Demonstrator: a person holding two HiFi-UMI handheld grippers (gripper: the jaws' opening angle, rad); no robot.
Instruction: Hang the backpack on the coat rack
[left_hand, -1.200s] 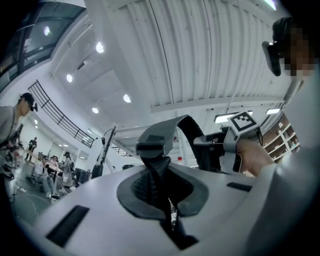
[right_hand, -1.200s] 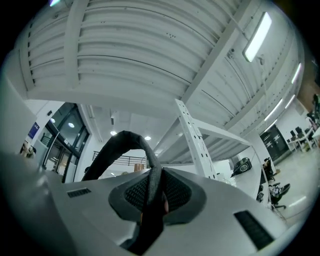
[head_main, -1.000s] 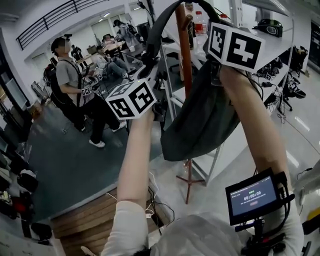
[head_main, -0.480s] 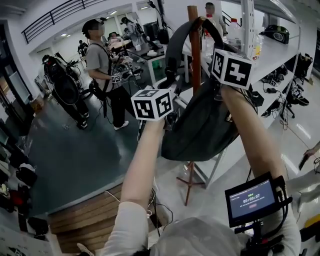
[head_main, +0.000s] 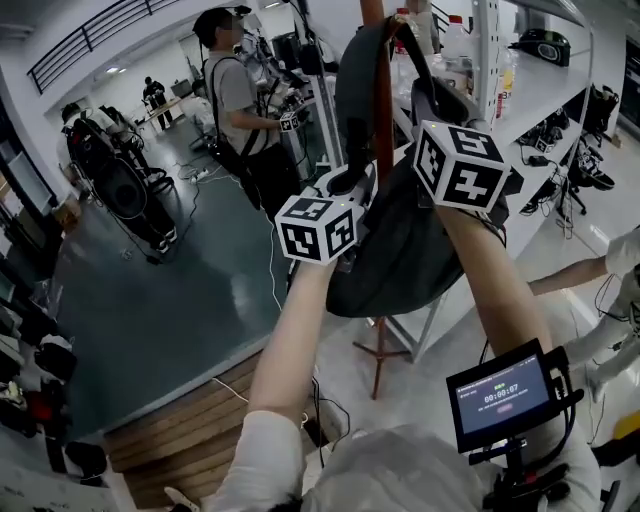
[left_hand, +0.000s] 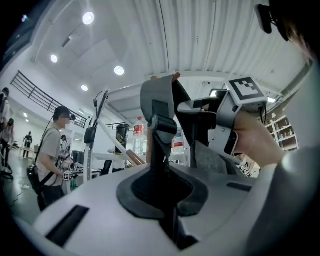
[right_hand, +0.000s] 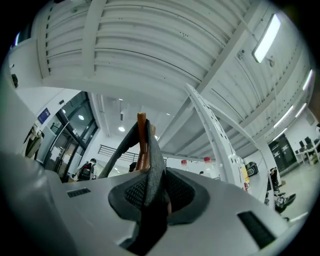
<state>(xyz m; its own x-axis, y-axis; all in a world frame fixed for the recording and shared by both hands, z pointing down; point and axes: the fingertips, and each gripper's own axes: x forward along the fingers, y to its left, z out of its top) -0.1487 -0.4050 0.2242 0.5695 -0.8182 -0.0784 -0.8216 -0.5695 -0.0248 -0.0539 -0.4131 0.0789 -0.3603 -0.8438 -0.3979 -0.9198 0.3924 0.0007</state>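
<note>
A dark grey backpack (head_main: 400, 245) hangs against the brown coat rack pole (head_main: 379, 110), its strap (head_main: 352, 70) looped round the pole high up. My left gripper (head_main: 345, 188) is shut on one side of that strap (left_hand: 159, 125), below its marker cube. My right gripper (head_main: 432, 105) is shut on the other side of the strap (right_hand: 153, 160), with the pole (right_hand: 142, 131) just behind it. In the left gripper view the right gripper (left_hand: 225, 122) is close on the right. The pole's top is out of the head view.
White shelving (head_main: 490, 70) with bottles (head_main: 455, 40) stands right behind the rack. The rack's feet (head_main: 378, 352) rest on pale floor. A person (head_main: 240, 95) stands at a stand to the left. Another person's arm (head_main: 575, 275) reaches in at the right. Wooden flooring (head_main: 180, 420) is below.
Both grippers and the backpack have come lower along the pole, the strap loop now round it. The person in the background has walked to the right.
</note>
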